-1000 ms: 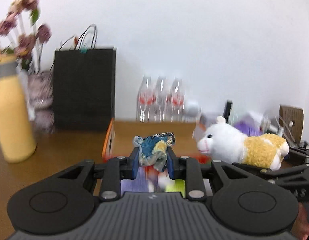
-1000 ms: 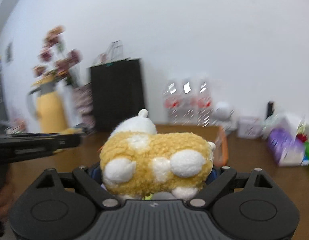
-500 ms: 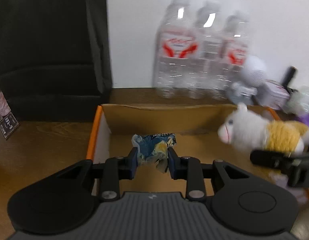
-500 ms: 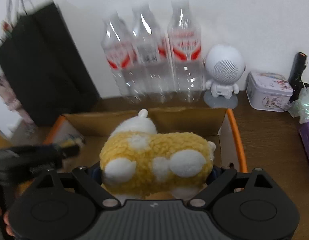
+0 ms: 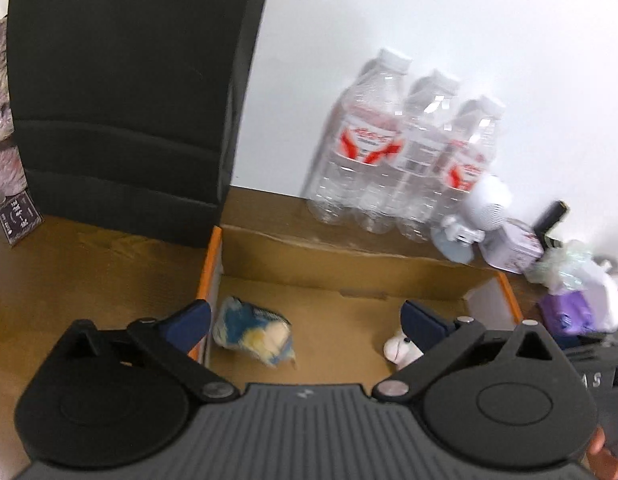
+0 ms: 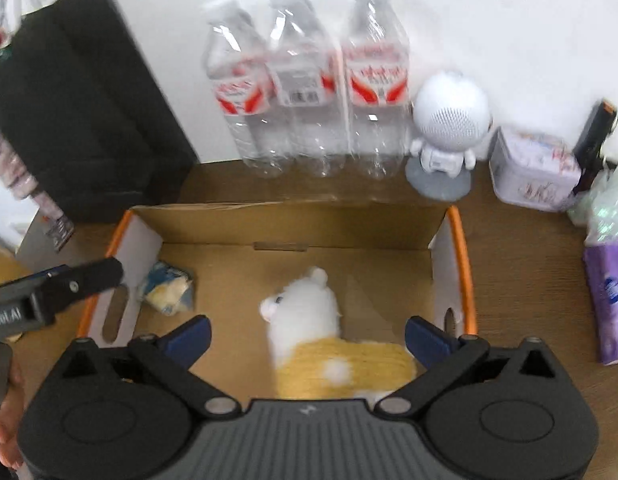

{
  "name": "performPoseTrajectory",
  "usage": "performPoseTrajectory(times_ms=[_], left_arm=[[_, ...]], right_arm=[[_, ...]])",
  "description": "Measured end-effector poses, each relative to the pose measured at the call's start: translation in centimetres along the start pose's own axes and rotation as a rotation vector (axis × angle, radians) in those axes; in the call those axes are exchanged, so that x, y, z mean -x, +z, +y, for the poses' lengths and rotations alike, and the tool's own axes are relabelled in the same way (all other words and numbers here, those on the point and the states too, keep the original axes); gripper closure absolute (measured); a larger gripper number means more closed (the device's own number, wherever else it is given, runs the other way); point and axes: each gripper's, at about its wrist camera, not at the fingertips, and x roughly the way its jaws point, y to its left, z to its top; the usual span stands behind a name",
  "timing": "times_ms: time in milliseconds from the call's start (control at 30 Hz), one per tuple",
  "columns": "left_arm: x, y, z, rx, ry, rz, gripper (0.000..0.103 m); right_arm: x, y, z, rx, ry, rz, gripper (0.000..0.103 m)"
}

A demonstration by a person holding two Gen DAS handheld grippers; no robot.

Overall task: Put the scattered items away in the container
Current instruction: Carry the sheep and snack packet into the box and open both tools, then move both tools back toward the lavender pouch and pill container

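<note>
An open cardboard box with orange rims (image 6: 463, 264) (image 5: 213, 256) sits on the wooden table. A crumpled blue and yellow wrapper (image 5: 253, 332) (image 6: 169, 286) lies on the box floor at its left side. A white and yellow plush sheep (image 6: 309, 320) lies on the box floor in the middle; only its head (image 5: 401, 350) shows in the left wrist view. My left gripper (image 5: 305, 320) is open and empty above the wrapper. My right gripper (image 6: 309, 338) is open and empty above the sheep.
Three water bottles (image 6: 309, 80) stand behind the box against the wall, with a white robot speaker (image 6: 445, 132), a tin (image 6: 533, 168) and a purple tissue pack (image 6: 609, 300) to the right. A black paper bag (image 5: 121, 92) stands at the back left.
Both grippers moved over the box and opened. The wrapper dropped from the left gripper and the sheep from the right gripper onto the box floor.
</note>
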Motion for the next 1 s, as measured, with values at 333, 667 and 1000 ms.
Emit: performPoseTrajectory(times_ms=[333, 667, 1000], left_arm=[[6.5, -4.6, -3.5, -0.162, 0.087, 0.009, 0.0], [16.0, -13.8, -4.3, -0.163, 0.064, -0.203, 0.0], [17.2, -29.9, -3.4, -0.136, 0.133, -0.38, 0.0]], right_arm=[[5.2, -4.9, 1.4, 0.006, -0.011, 0.043, 0.0], [11.6, -15.2, 3.1, 0.03, 0.109, -0.136, 0.0], [10.4, -31.8, 2.9, 0.123, 0.057, -0.413, 0.0]])
